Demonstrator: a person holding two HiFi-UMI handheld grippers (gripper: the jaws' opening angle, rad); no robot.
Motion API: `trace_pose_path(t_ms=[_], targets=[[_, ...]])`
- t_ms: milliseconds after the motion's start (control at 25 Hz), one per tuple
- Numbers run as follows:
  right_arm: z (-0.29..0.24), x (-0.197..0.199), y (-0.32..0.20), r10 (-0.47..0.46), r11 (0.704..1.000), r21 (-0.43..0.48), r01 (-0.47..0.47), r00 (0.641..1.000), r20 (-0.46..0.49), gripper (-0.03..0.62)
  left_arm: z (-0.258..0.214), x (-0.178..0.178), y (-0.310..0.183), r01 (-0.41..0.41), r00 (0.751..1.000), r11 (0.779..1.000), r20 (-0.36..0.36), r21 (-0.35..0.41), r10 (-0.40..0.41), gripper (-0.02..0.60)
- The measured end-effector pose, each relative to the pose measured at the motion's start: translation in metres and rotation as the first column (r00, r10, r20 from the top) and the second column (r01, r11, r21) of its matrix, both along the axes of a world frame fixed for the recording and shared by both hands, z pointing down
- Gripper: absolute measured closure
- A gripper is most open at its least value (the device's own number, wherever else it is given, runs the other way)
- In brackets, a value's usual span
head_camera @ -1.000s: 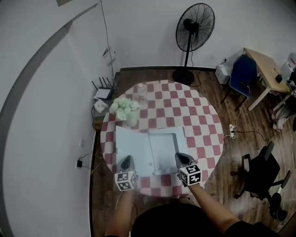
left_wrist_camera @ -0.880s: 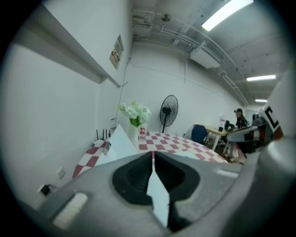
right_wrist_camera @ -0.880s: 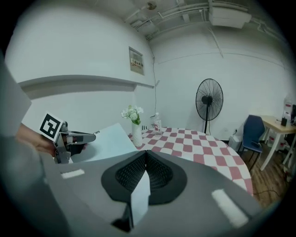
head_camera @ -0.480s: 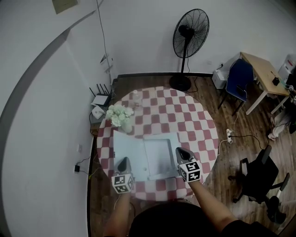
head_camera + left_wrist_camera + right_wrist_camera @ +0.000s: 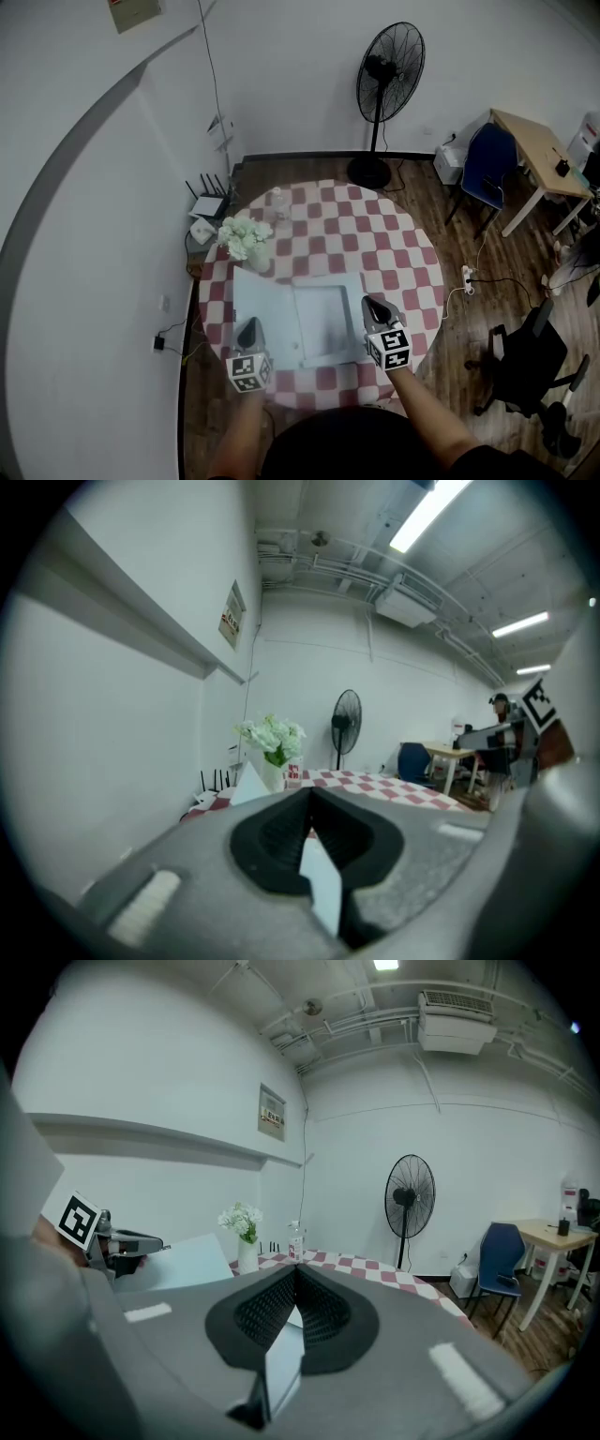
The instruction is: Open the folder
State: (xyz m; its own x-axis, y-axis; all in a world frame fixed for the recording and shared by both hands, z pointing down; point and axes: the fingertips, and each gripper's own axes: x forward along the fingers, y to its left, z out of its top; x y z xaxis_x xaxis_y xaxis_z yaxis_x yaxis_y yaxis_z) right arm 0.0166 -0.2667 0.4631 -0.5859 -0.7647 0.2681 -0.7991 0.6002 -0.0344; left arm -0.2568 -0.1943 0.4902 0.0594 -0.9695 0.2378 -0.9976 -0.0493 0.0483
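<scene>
A pale blue folder point(image 5: 281, 309) lies spread open on the round checkered table point(image 5: 394, 253). Its left cover point(image 5: 192, 1260) is tilted up. My left gripper point(image 5: 249, 326) is at the cover's near edge, and in the left gripper view its jaws are shut on a thin white edge of the folder point(image 5: 323, 883). My right gripper point(image 5: 373, 306) is at the right half's near corner. Its jaws are shut on a pale sheet edge point(image 5: 281, 1368). The left gripper point(image 5: 103, 1237) also shows in the right gripper view.
A vase of white flowers point(image 5: 246, 239) and a small bottle point(image 5: 275, 199) stand at the table's far left, just beyond the folder. A standing fan point(image 5: 386, 75) is behind the table. A blue chair point(image 5: 487, 164), a desk and a black office chair point(image 5: 525, 366) are to the right.
Both grippers have risen a little with the folder's edges in them, and the right one has drifted rightward. The left cover stands slightly higher.
</scene>
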Motion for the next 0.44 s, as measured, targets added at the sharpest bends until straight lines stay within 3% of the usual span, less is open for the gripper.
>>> trace_pose_path(t_ms=[440], targets=[[-0.0058,0.0012,-0.0037,0.011,1.000,-0.013,-0.011,1.000,0.013,0.592,-0.0004,0.0001,0.0012,-0.009,1.000,1.000,0.019,-0.003,0.009,0.578]])
